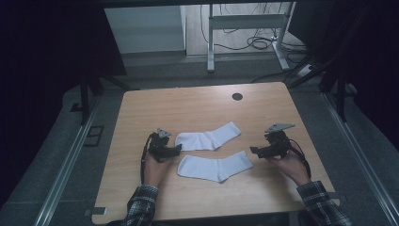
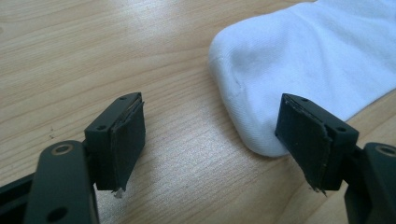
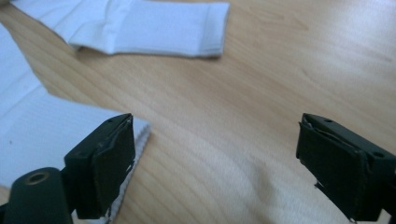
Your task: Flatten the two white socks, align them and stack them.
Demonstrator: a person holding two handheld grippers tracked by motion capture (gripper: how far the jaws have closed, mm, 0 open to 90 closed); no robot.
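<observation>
Bare wood (image 1: 197,110) beyond both socks (image 1: 215,167)

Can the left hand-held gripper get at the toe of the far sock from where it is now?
Probably yes. The left hand-held gripper is open, the far sock has its toe right by one jaw, and only bare table lies between.

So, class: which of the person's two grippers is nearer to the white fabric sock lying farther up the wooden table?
Left. The left gripper sits right at the toe end of the farther white sock, jaws open. The right gripper is beside the nearer white sock, apart from the farther one.
</observation>
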